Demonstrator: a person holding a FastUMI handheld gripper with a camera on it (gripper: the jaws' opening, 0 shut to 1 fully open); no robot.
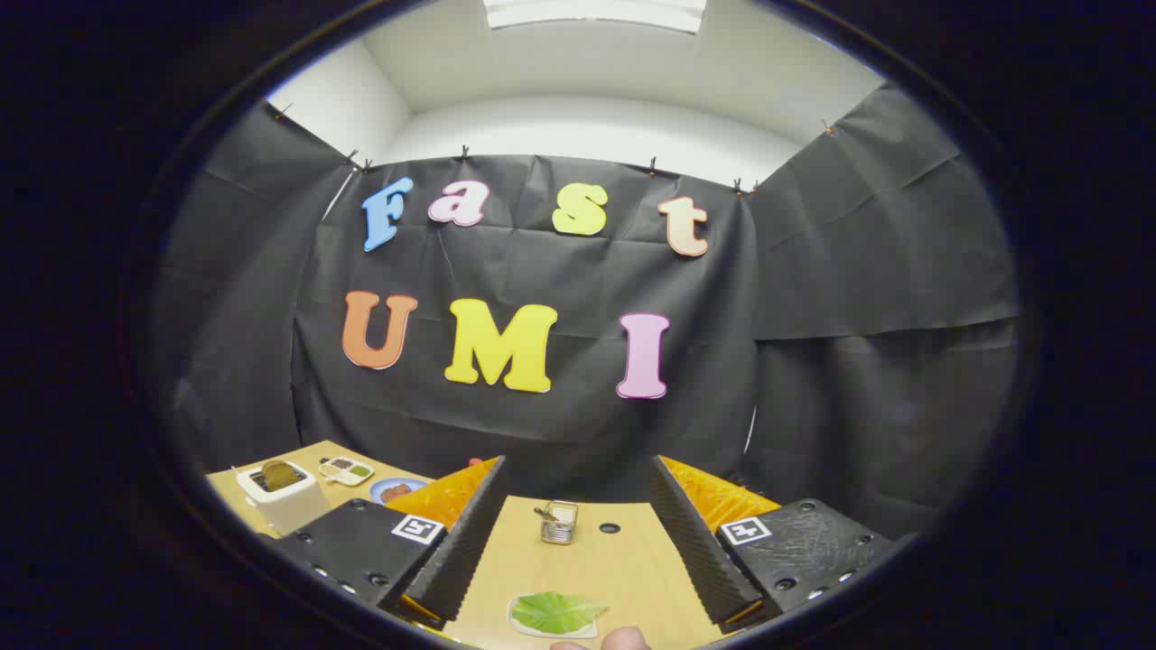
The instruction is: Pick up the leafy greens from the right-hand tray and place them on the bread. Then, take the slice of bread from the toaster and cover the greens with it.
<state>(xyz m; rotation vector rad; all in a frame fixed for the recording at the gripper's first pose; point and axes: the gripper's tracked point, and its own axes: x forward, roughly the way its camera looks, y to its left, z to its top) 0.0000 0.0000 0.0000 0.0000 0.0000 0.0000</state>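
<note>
Black cloth hangs all across the back of the booth, and below it a pale wooden table (587, 564) stretches out under the tool. Down low we have the gripper (578, 533) with its two ribbed black fingers (465, 542) spread wide apart, nothing pressed between them, each one backed by an orange panel and a black block carrying a small square marker. Over beyond the left finger sits the white toaster (287, 501), and there is a slice of bread (283, 473) standing up out of its top slot. Just behind the toaster lies a small white tray (346, 469) with little portions in its compartments, and next to that a blue plate (396, 490) with something reddish-brown on it, partly cut off by the left finger; whether that is the bread I cannot tell. Straight ahead between the fingers, well out on the table, stands a little wire basket (560, 522), with a small dark hole in the tabletop just beside it. And right down between the finger bases lies the green leaf (555, 612) on a white tray (524, 625), with a fingertip (623, 639) of the person poking in just beside it.
</note>
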